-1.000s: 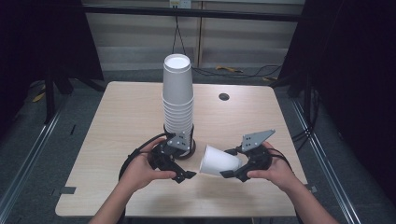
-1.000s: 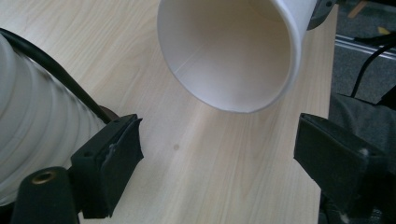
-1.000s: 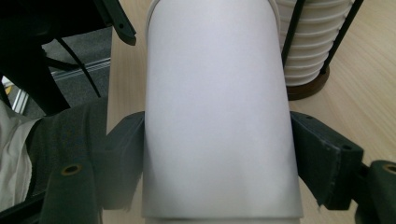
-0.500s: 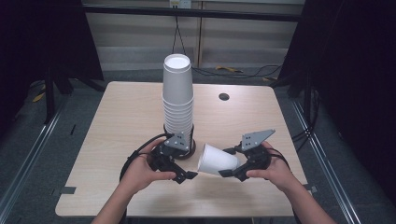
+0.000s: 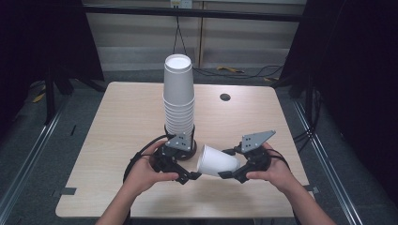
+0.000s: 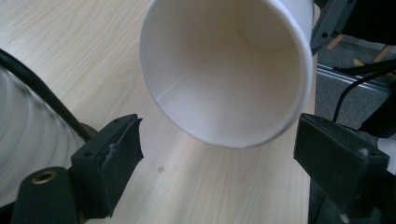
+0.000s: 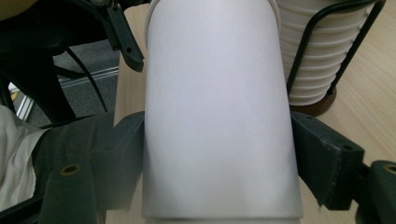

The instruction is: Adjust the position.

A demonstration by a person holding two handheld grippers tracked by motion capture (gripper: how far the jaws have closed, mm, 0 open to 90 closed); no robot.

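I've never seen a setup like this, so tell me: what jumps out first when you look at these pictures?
The tall stack of white paper cups stands out first, rising upside down from a wire holder near the middle of the wooden table. Just in front of it, the right tool clamps a single paper cup on its side. The cup's open mouth faces the left tool, whose jaws stand wide apart.

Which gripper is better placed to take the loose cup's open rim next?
Probably left: the left gripper is open, facing the mouth of the cup, while the right gripper already clamps its body.
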